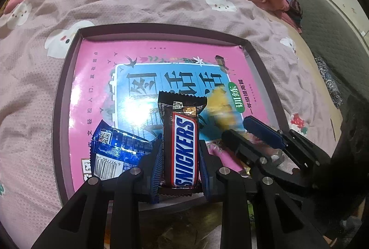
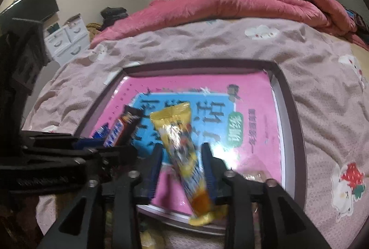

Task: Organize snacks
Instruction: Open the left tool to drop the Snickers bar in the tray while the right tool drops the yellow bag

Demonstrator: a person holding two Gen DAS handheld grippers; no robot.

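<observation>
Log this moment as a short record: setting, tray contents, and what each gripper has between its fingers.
setting: bed with pink quilt and patterned blanket
tray: holds a pink book and a blue snack packet
left gripper: shut on Snickers bar
right gripper: open, yellow snack packet between its fingers, blurred
</observation>
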